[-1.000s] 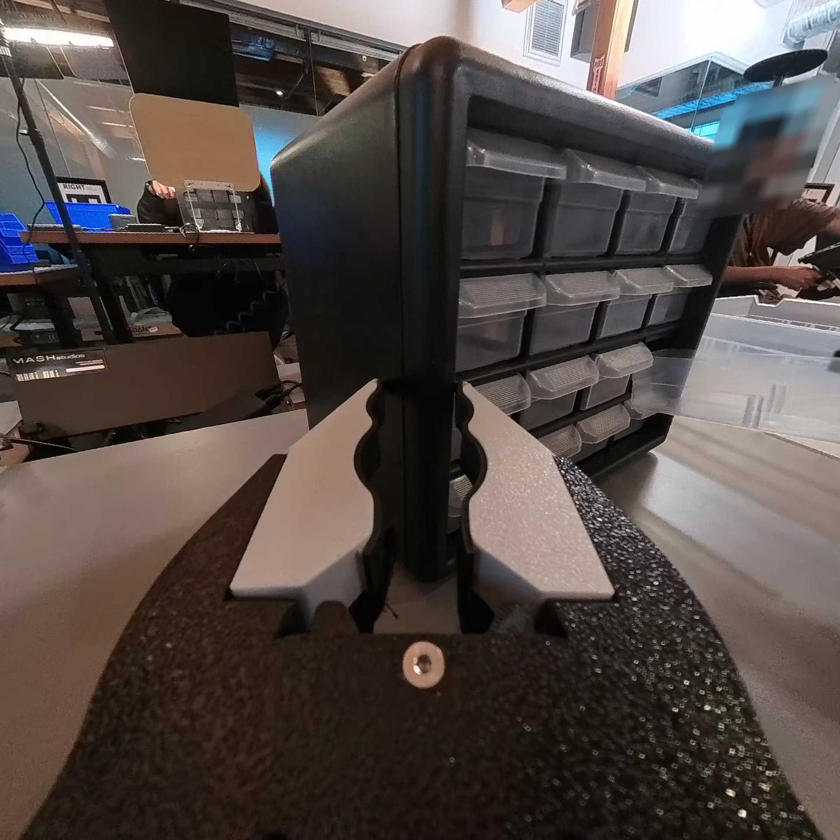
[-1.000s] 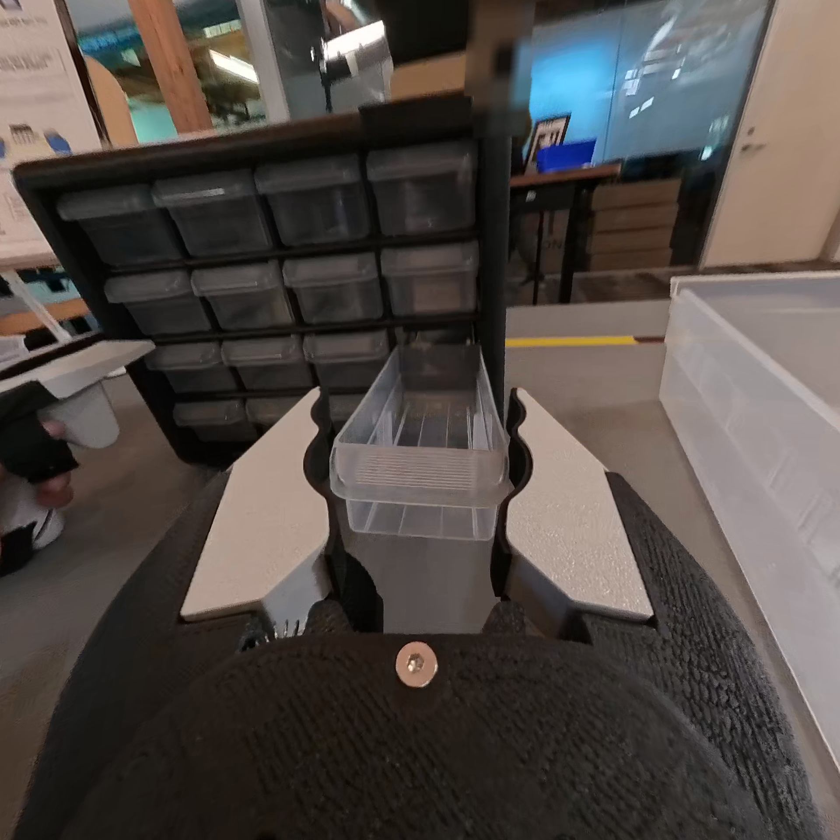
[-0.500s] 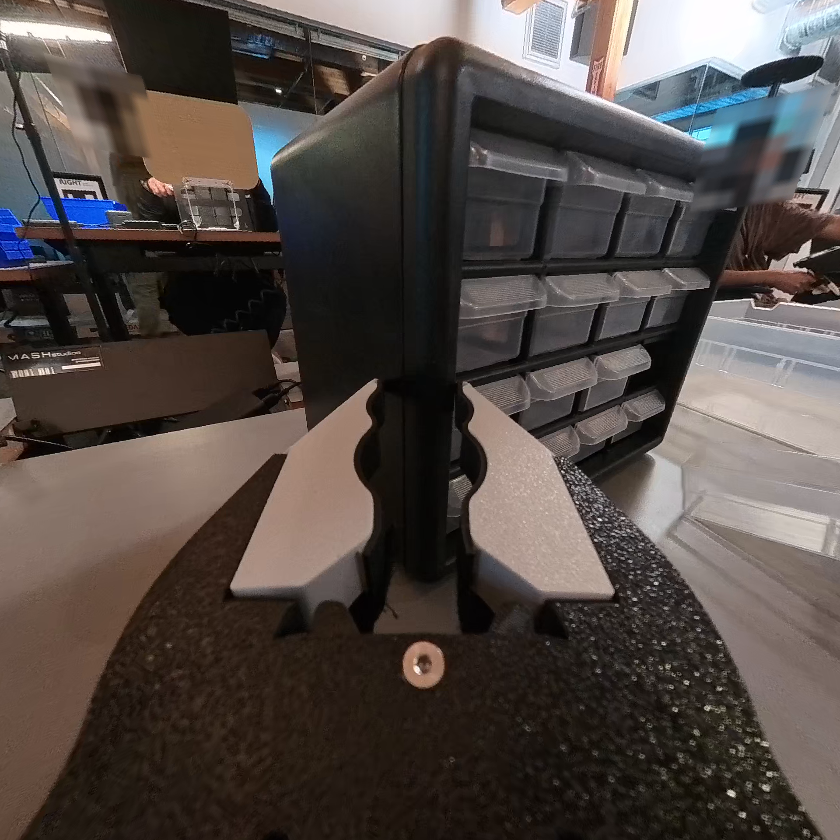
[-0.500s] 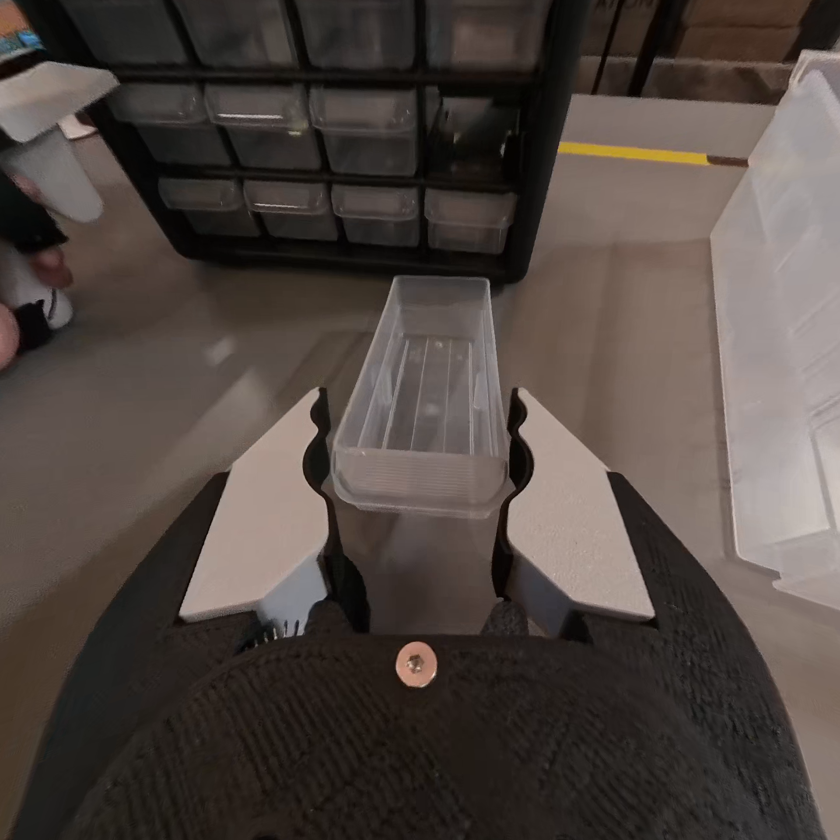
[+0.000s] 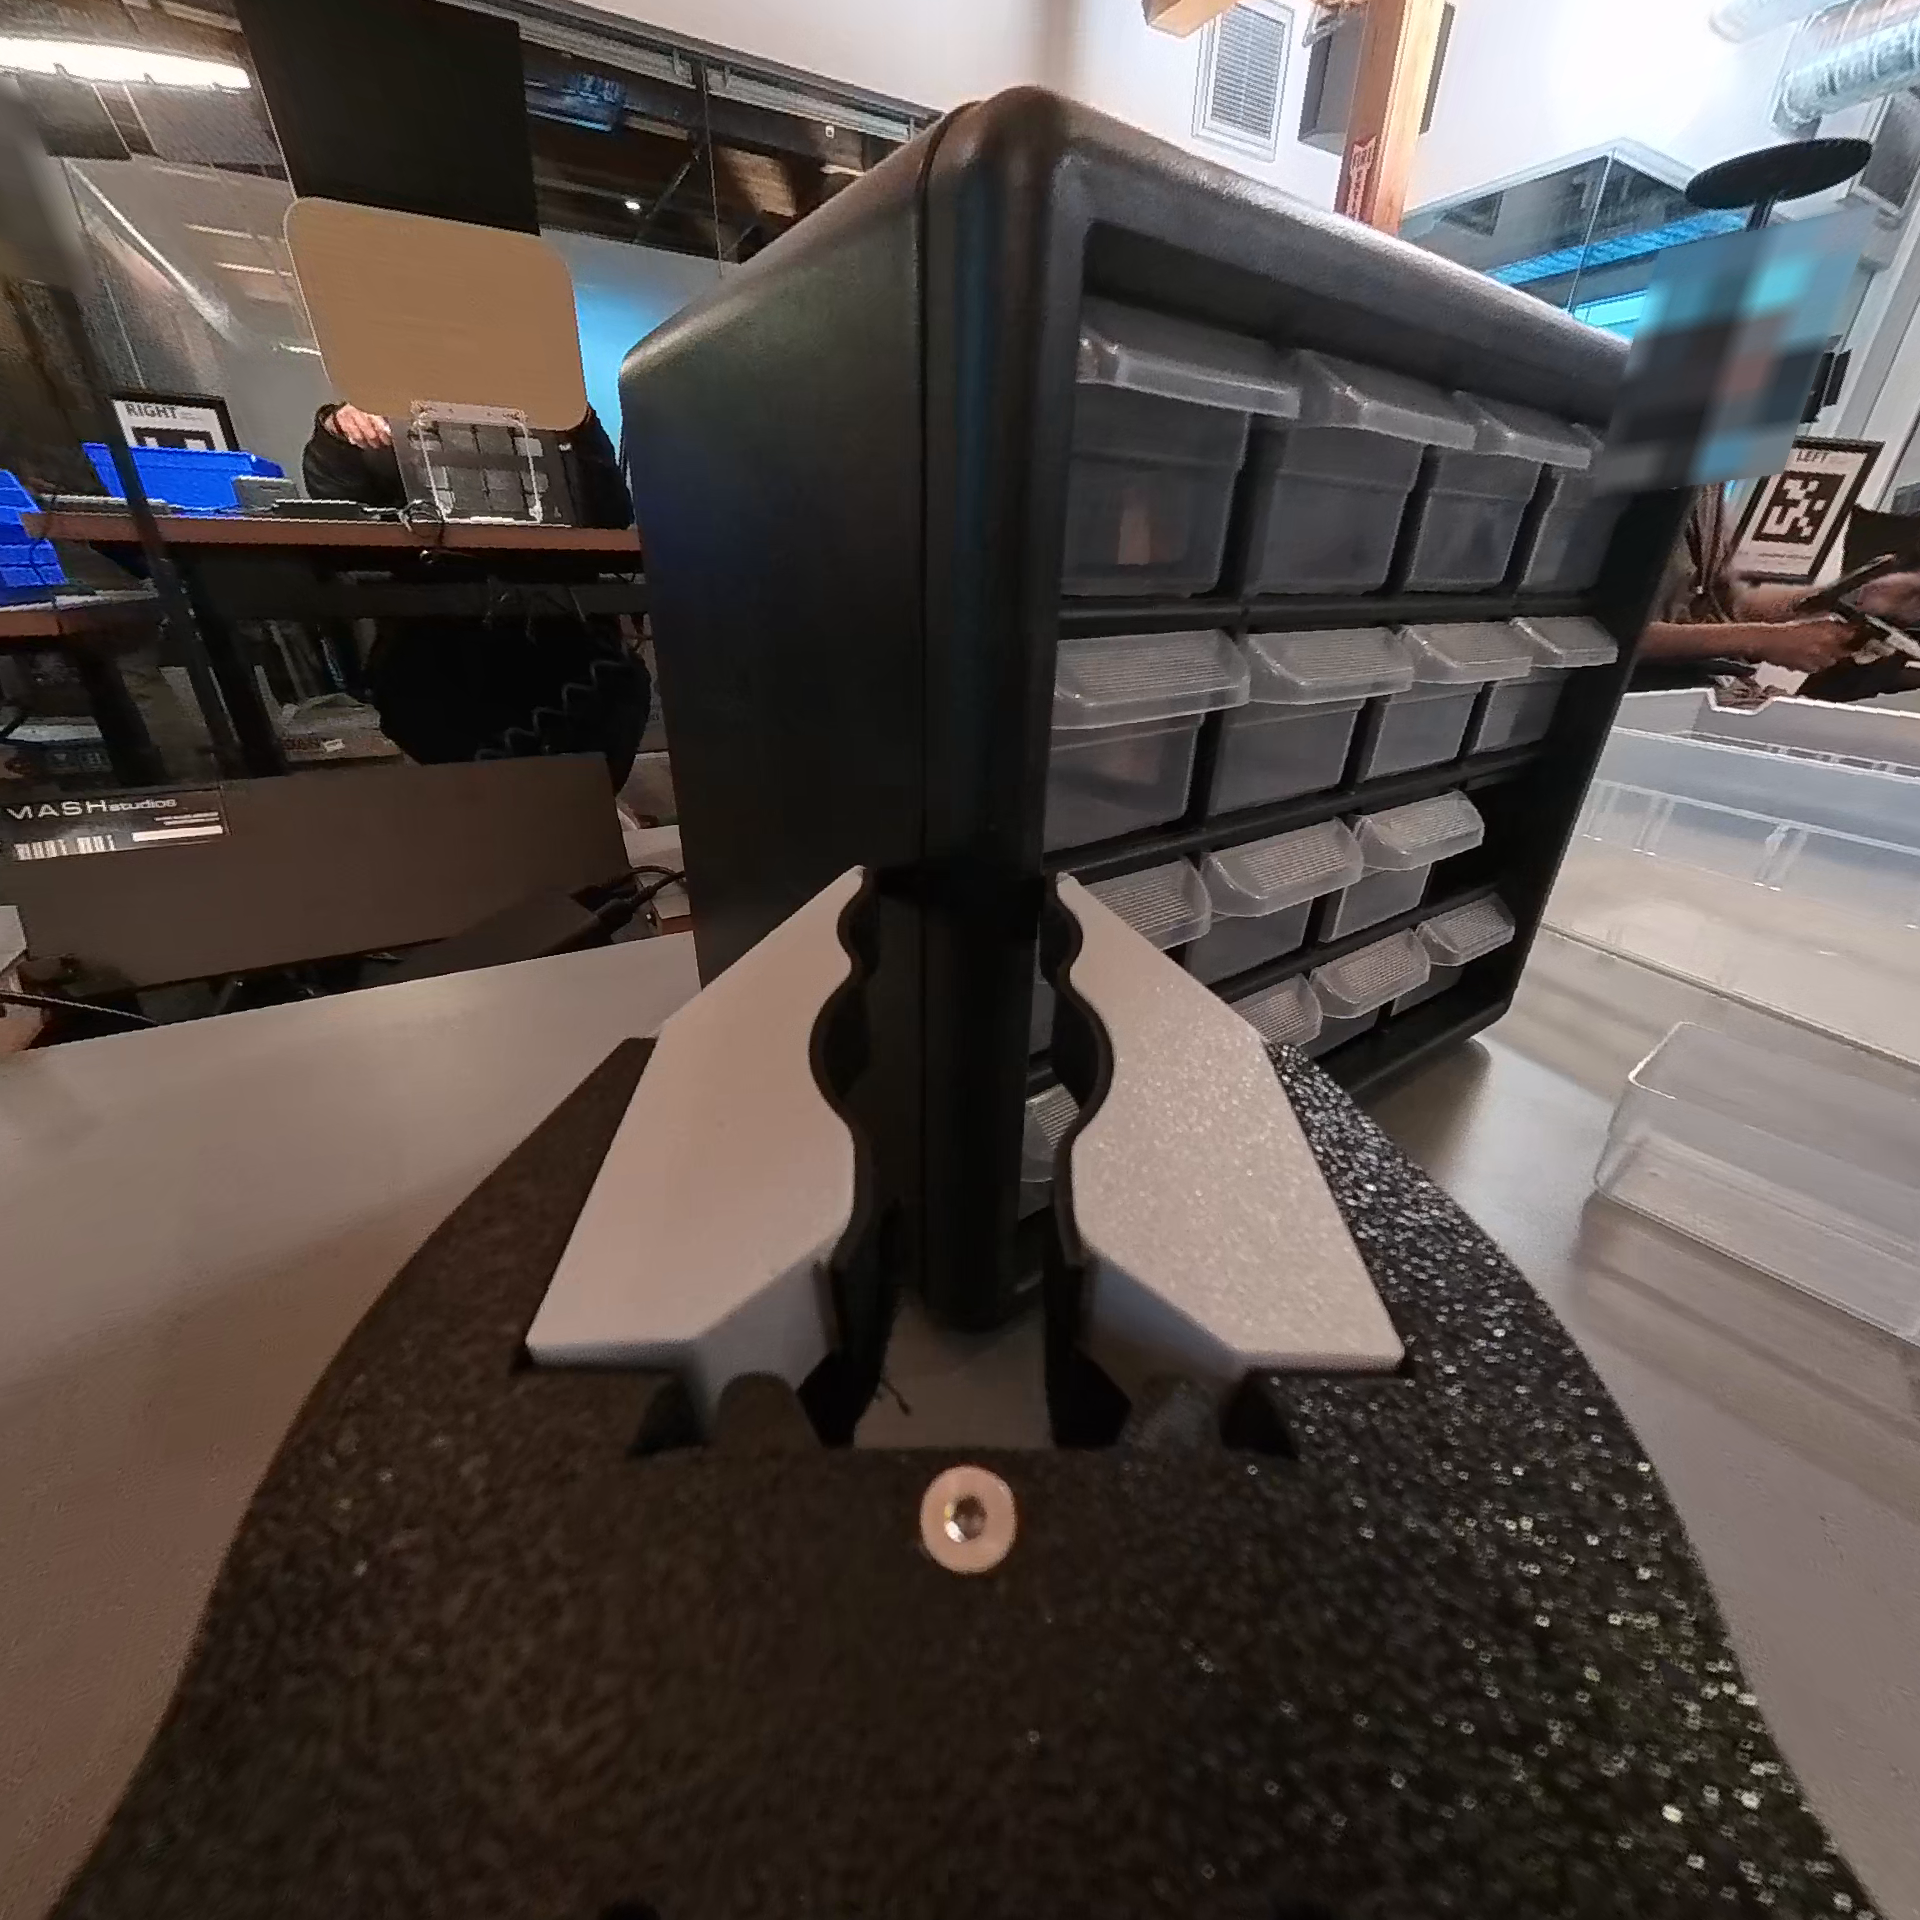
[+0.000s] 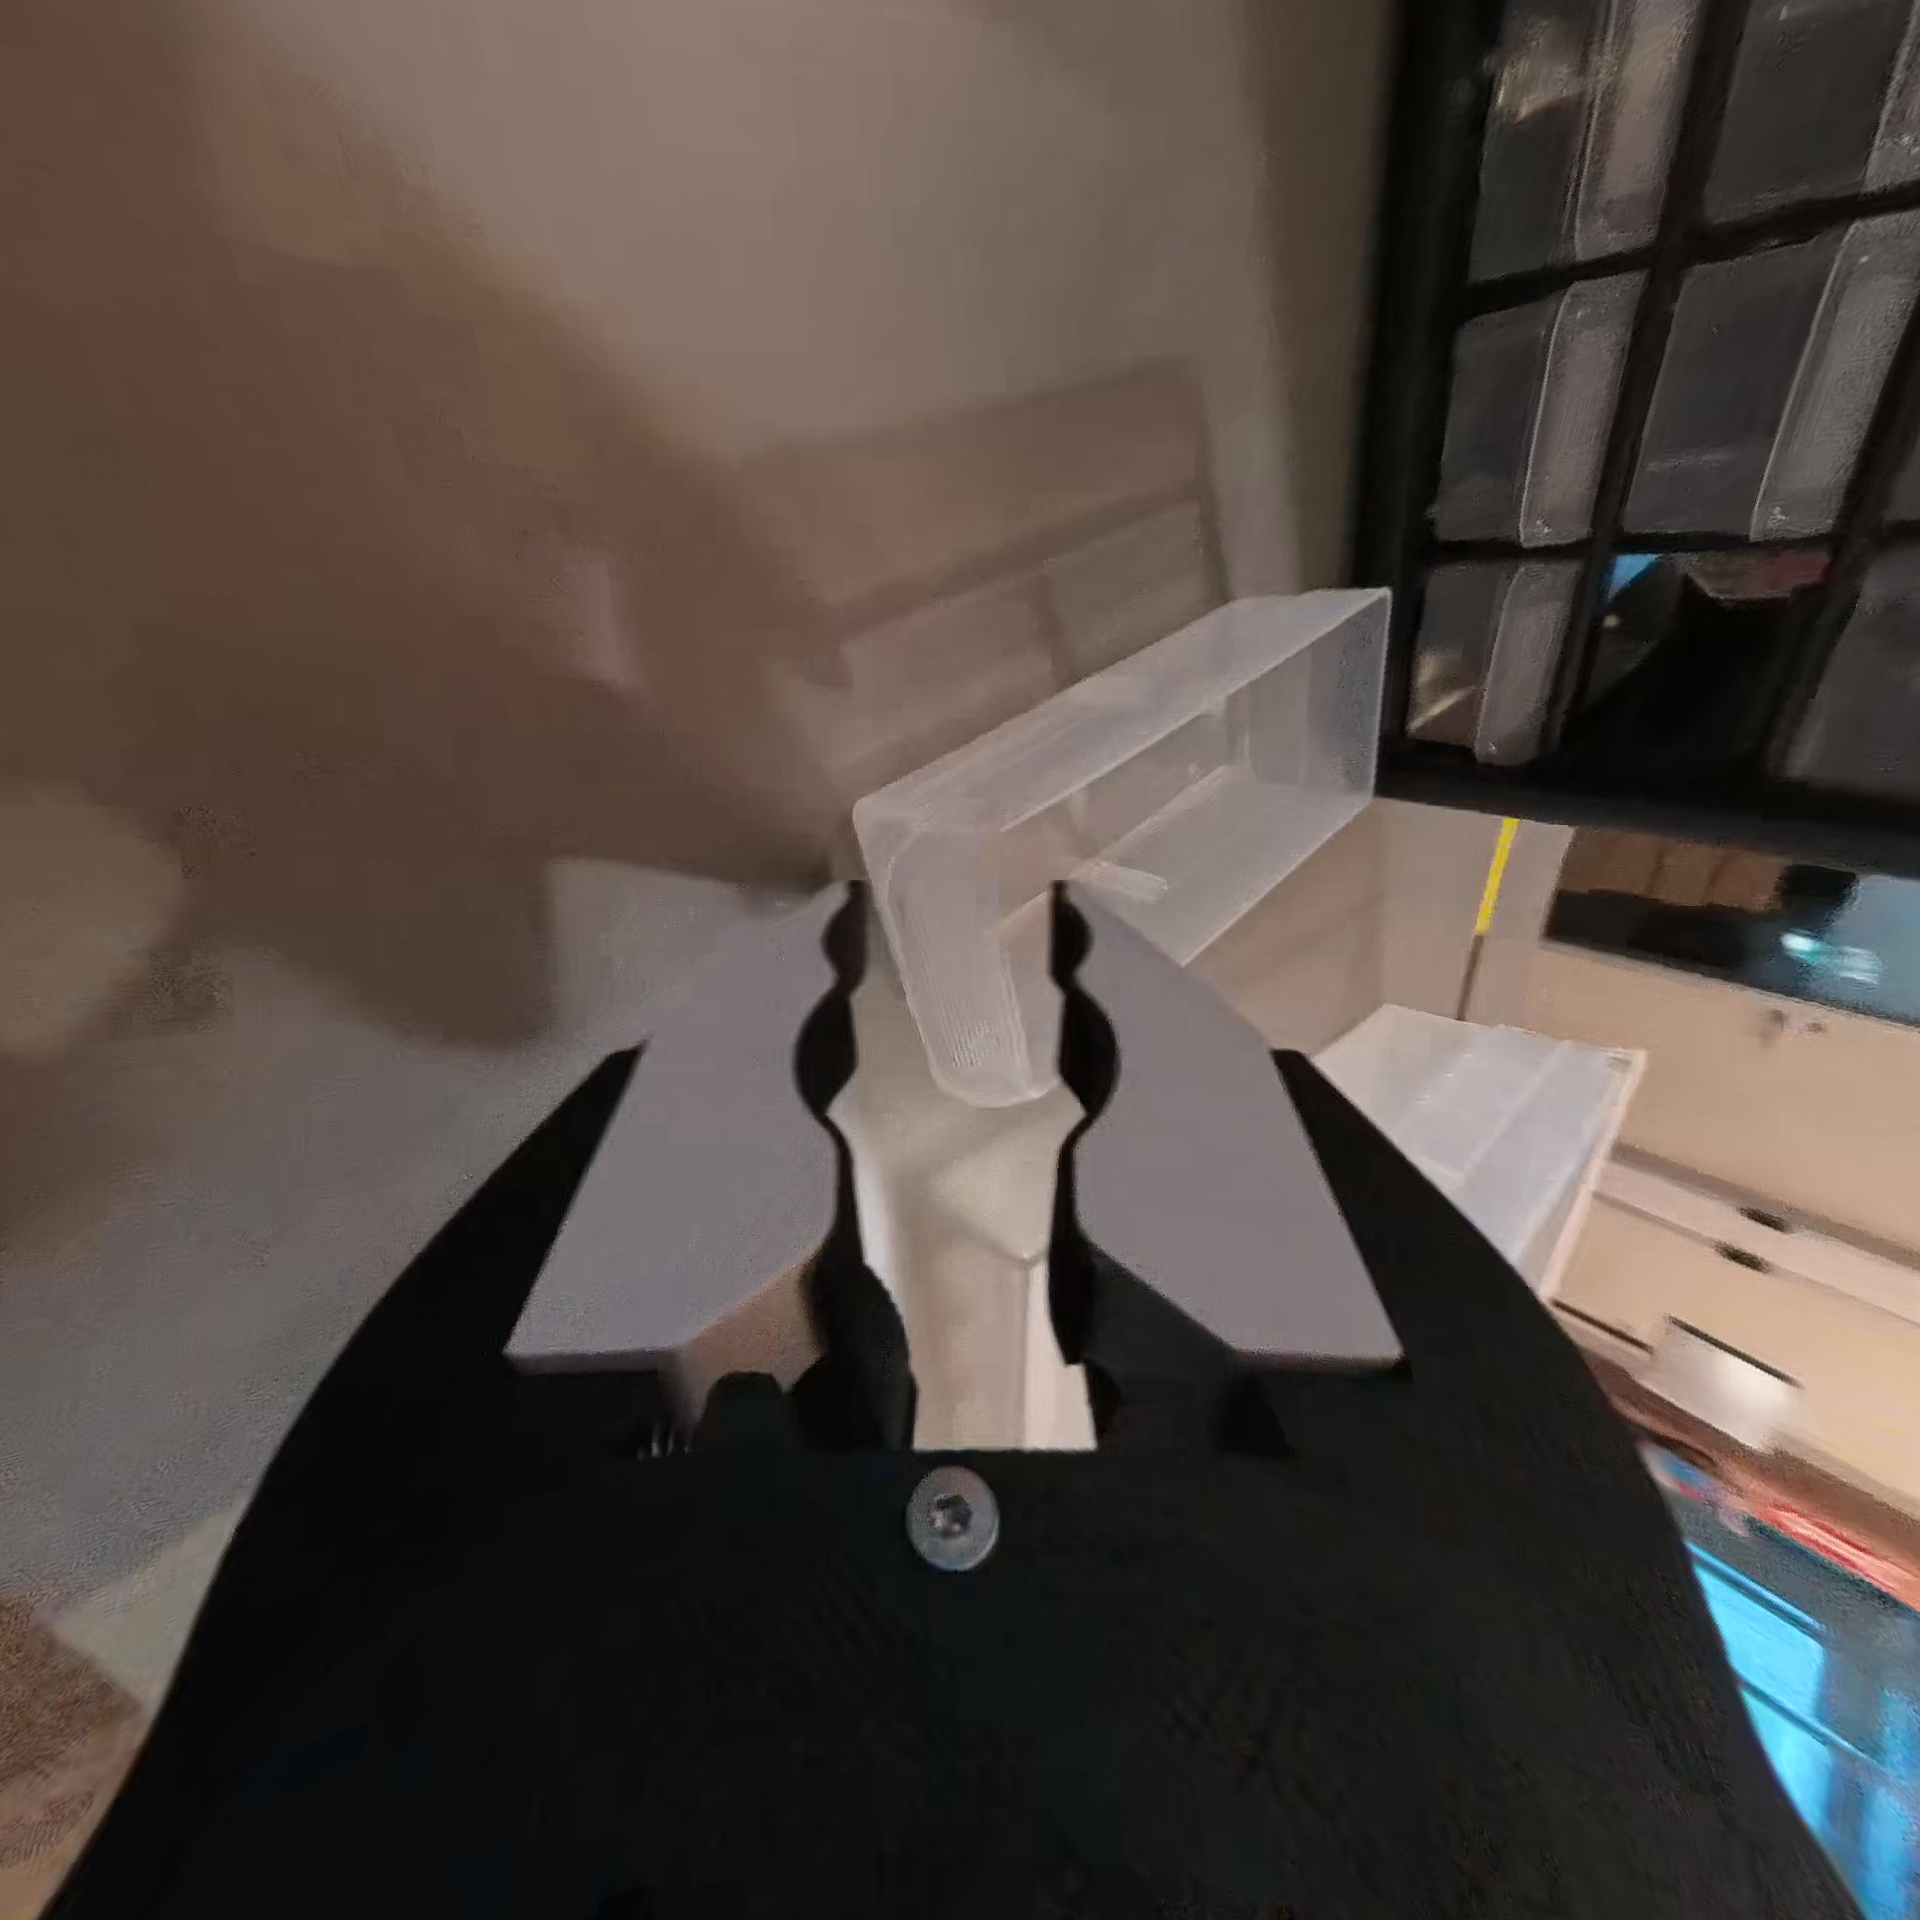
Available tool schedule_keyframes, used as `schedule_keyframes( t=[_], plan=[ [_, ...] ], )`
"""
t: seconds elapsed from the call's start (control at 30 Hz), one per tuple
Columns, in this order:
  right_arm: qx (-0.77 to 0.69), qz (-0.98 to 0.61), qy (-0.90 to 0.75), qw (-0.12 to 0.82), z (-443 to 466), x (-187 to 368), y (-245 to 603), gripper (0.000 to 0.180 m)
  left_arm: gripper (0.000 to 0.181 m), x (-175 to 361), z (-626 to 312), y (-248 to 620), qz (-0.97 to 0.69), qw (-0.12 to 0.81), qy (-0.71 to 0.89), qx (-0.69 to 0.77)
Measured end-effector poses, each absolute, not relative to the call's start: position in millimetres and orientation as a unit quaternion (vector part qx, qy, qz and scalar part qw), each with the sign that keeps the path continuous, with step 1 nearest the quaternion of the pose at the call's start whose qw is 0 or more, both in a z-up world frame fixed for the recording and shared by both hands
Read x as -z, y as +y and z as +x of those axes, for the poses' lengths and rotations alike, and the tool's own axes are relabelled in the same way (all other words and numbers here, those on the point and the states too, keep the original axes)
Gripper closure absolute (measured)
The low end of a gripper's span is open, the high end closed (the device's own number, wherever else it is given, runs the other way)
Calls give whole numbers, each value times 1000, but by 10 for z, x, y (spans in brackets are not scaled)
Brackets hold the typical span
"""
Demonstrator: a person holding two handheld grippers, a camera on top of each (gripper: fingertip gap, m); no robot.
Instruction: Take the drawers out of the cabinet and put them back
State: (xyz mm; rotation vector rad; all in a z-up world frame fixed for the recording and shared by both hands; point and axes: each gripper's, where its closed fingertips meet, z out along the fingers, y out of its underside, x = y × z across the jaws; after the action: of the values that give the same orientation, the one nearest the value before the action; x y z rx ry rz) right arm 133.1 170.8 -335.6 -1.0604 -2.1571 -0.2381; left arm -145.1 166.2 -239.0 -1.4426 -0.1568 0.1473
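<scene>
A black cabinet (image 5: pixel 831 520) with several rows of clear drawers stands on the grey table (image 5: pixel 260 1195). My left gripper (image 5: pixel 961 883) is shut on the cabinet's front left corner edge. One slot (image 5: pixel 1527 862) at the right of the third row is empty. A clear drawer (image 5: pixel 1766 1174) lies on the table to the right of the cabinet. In the right wrist view, which is rolled sideways and blurred, my right gripper (image 6: pixel 956 894) straddles the front lip of this drawer (image 6: pixel 1143 769) with a narrow gap. Whether it pinches the lip is unclear. The cabinet (image 6: pixel 1397 416) is just beyond.
A large clear bin (image 5: pixel 1766 790) stands on the table right of the cabinet and also shows in the right wrist view (image 6: pixel 1475 1143). A person's hands (image 5: pixel 1787 644) work behind the bin. Desks and a seated person (image 5: pixel 468 644) are behind the table.
My right gripper carried the drawer from the cabinet front down toward the table, then rolled sideways with its jaws narrower, now around the drawer's front lip. My left gripper has not moved.
</scene>
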Motion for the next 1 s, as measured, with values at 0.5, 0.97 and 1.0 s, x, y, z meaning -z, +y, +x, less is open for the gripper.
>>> schedule_keyframes(
  t=[0.5, 0.97, 1.0],
  plan=[
    [104, -383, -863, 311, 977, 2899, 2088, 162, 152, 2390, -1452, 1661, -659, 746, -73, -62],
    [127, -358, -886, 265, 909, 2718, 2191, 162, 152, 2390, -1454, 1665, -659, 746, -78, -53],
    [129, -358, -887, 262, 904, 2715, 2202, 161, 152, 2390, -1455, 1665, -660, 746, -78, -52]
  ],
)
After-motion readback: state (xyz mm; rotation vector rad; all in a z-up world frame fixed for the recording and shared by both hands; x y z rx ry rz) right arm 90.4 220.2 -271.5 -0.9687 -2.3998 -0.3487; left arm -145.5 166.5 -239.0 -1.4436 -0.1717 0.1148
